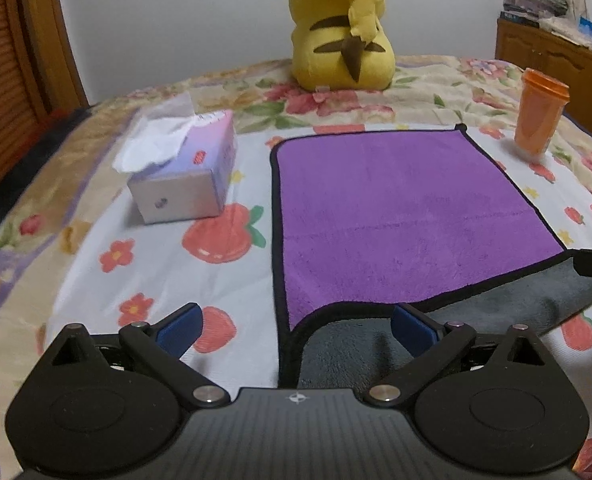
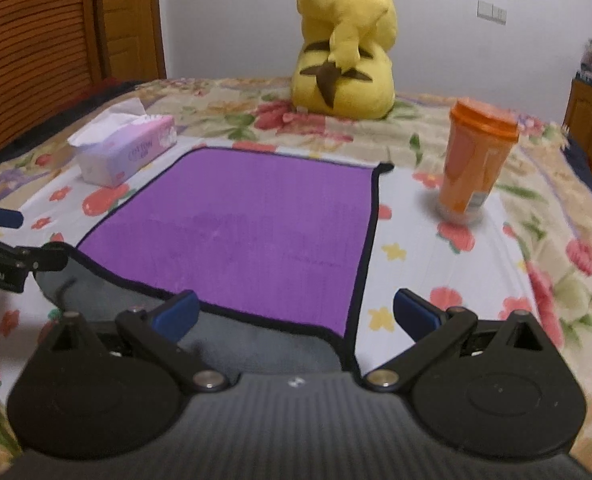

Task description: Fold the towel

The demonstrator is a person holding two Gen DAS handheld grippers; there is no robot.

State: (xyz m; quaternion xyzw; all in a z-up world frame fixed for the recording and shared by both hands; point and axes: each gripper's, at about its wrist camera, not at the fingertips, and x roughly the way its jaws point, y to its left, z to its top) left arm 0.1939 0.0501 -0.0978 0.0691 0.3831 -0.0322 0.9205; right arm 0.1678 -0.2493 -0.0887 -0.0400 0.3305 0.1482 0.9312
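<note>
A purple towel (image 1: 400, 216) with black trim and a grey underside lies flat on the flowered bedspread; it also shows in the right wrist view (image 2: 252, 236). Its near edge is lifted and curls, showing the grey side. My left gripper (image 1: 294, 326) is open, straddling the towel's near left corner. My right gripper (image 2: 294, 314) is open, straddling the near right corner. Each gripper shows at the edge of the other's view.
A tissue box (image 1: 184, 172) sits left of the towel. An orange cup (image 2: 478, 164) stands to the right. A yellow plush toy (image 1: 342, 28) sits behind. A wooden cabinet (image 1: 556, 64) is at far right and wooden slats (image 2: 28, 48) at left.
</note>
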